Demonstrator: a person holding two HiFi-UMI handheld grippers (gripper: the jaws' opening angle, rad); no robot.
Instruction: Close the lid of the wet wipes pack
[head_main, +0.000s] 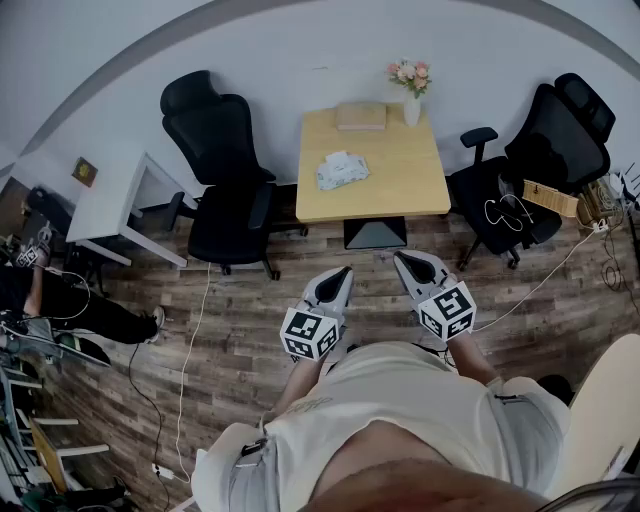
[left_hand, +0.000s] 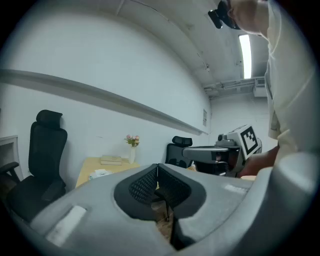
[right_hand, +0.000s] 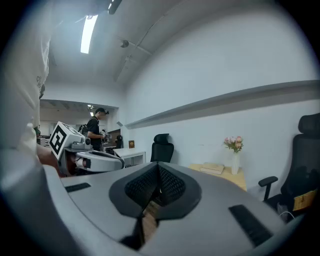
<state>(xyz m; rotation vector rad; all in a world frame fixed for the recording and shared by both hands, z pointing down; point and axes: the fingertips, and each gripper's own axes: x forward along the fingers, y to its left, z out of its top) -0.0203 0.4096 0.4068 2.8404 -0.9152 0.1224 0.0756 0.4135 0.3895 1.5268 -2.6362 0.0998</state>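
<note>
The grey left gripper (head_main: 346, 271) and grey right gripper (head_main: 398, 257) are held clenched, empty; a pale wet wipes pack (head_main: 342, 170) is seen on the far wooden table (head_main: 405, 185).

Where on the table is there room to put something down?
The table is bare on its right half, between the wet wipes pack and the right edge, and along the near edge. The back is crowded: a flat box and a flower vase stand there.
</note>
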